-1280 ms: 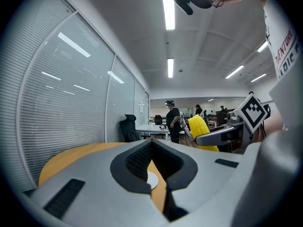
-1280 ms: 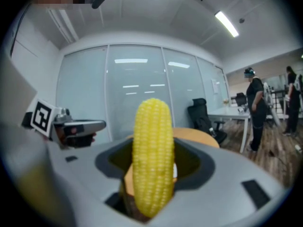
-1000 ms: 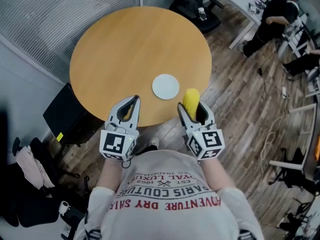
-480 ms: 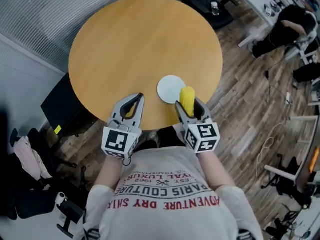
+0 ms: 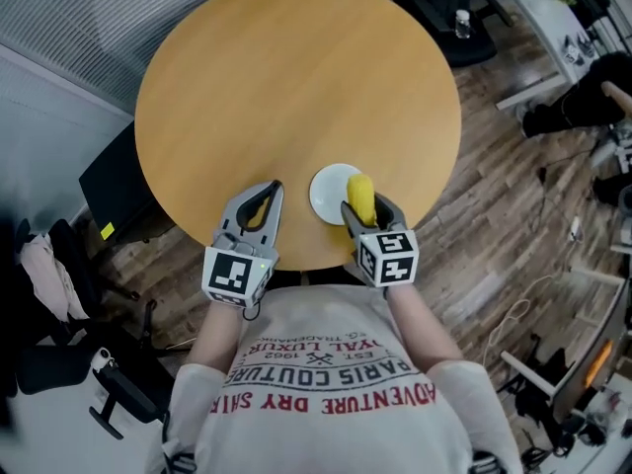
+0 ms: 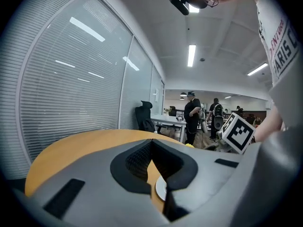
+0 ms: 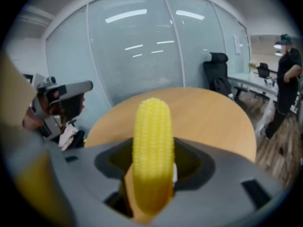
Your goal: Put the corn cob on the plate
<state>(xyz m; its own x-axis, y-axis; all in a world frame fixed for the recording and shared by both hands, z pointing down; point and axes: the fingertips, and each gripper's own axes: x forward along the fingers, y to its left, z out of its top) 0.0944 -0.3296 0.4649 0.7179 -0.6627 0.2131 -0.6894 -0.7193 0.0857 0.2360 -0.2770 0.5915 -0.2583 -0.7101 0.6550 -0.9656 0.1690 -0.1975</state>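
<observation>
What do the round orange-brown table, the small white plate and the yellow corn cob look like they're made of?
Round orange-brown table: probably wood or wood-look laminate; smooth, evenly coloured top with soft sheen.
Small white plate: ceramic or plastic, plain and smooth; cannot tell which.
Yellow corn cob: neat kernel rows, uniform colour; real or a plastic replica, unclear.
</observation>
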